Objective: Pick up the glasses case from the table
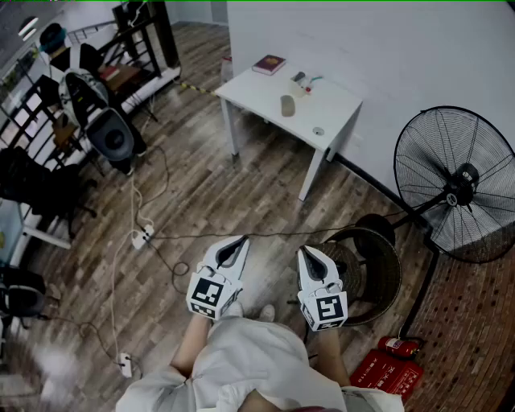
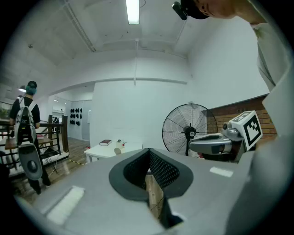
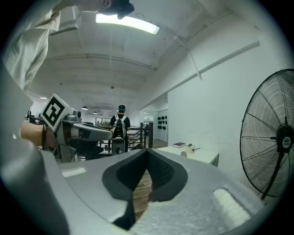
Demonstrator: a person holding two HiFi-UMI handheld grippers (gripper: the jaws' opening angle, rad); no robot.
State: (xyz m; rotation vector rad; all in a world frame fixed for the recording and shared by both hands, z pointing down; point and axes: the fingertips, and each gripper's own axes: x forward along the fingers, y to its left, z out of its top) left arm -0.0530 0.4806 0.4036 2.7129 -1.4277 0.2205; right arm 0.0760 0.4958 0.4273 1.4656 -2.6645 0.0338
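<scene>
The white bench stands well ahead across the wood floor, the left gripper and right gripper are both clenched on nothing, and the tan glasses case lies near the bench's middle.

Dim, ceiling tube light glare, fisheye edges

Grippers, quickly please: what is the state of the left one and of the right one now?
Left gripper: closed, jaws together, holding nothing.
Right gripper: closed, jaws together, holding nothing.
</scene>
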